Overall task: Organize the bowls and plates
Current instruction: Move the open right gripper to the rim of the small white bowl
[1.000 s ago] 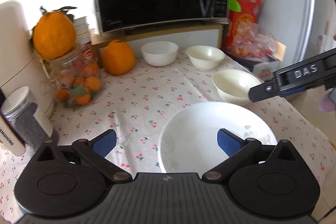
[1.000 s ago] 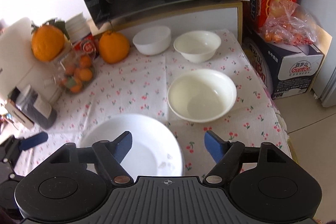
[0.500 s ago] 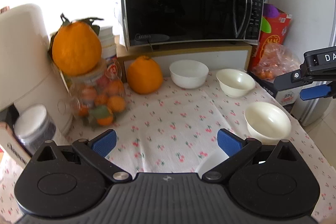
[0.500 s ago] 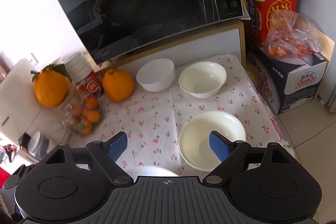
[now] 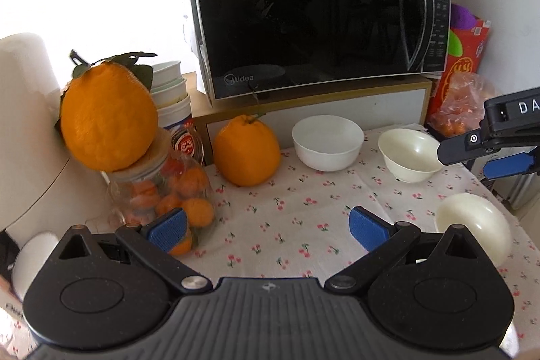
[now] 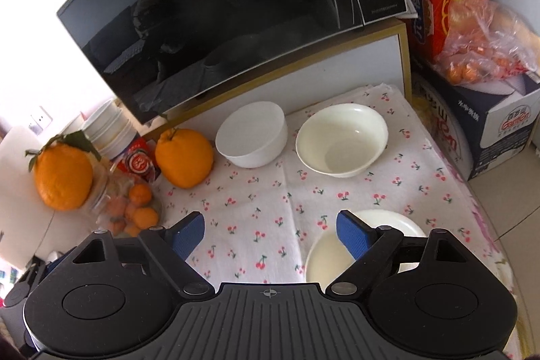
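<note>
A white bowl (image 5: 326,142) and a cream bowl (image 5: 409,154) stand side by side at the back of the cherry-print tablecloth (image 5: 287,208), below the microwave. A third cream bowl (image 5: 472,233) sits nearer, at the right, partly behind my left gripper's arm. My left gripper (image 5: 266,228) hangs open and empty over bare cloth. My right gripper (image 6: 270,233) is also open and empty, its right finger (image 6: 352,235) over the near cream bowl (image 6: 337,253). Ahead of it are the white bowl (image 6: 251,139) and the cream bowl (image 6: 341,139). The right gripper (image 5: 499,144) shows at the left view's right edge.
A black microwave (image 5: 317,9) on a low shelf closes the back. Two large oranges (image 5: 248,154) (image 5: 108,120), a jar of mandarins (image 5: 165,191) and stacked cups (image 5: 170,97) crowd the left. Boxes and a bag of fruit (image 6: 482,46) stand past the table's right edge.
Both grippers have advanced toward the back of the table. The large white plate has dropped out of both views, and the back bowls and the microwave look bigger. The near cream bowl now lies under the right finger.
</note>
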`<state>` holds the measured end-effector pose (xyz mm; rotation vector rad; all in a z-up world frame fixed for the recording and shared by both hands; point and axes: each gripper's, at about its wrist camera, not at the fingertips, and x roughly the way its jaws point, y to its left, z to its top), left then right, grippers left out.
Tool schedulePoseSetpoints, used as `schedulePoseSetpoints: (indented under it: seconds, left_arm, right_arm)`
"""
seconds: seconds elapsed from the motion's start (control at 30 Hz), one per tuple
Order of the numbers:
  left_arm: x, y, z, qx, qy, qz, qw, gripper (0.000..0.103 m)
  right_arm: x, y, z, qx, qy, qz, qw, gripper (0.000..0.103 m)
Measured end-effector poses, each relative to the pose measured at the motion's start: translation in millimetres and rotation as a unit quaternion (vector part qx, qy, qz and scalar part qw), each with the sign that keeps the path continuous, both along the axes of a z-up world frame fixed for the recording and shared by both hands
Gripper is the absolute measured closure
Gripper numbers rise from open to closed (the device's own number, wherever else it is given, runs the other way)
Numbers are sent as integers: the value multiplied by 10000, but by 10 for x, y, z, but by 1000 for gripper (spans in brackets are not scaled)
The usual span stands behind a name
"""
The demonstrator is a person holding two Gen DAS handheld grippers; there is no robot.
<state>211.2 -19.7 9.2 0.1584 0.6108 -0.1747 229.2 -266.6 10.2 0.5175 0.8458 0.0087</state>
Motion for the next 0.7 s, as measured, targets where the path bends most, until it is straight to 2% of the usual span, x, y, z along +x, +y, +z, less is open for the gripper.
schedulePoseSetpoints:
  seconds: [0.17,0.37,0.5,0.7]
  left_arm:
    - [216,-53,-99,89,116,-105,9998,1]
    - [525,-176,-265,-71,471,-482,9977,1]
    - [697,-302,-381,-127,545,-656,9963,0]
    - [937,-461,-549,47,437,-696,9966,1]
  right_arm:
    - [206,-62,-164,462,35,-95,9989,16]
    - [510,-218,-342,1020,64,-161,9946,16]
    - [730,-378,-376,1397,-144,-162,9900,16]
    - [1073,-496,-404,1106,-429,-7,9929,16]
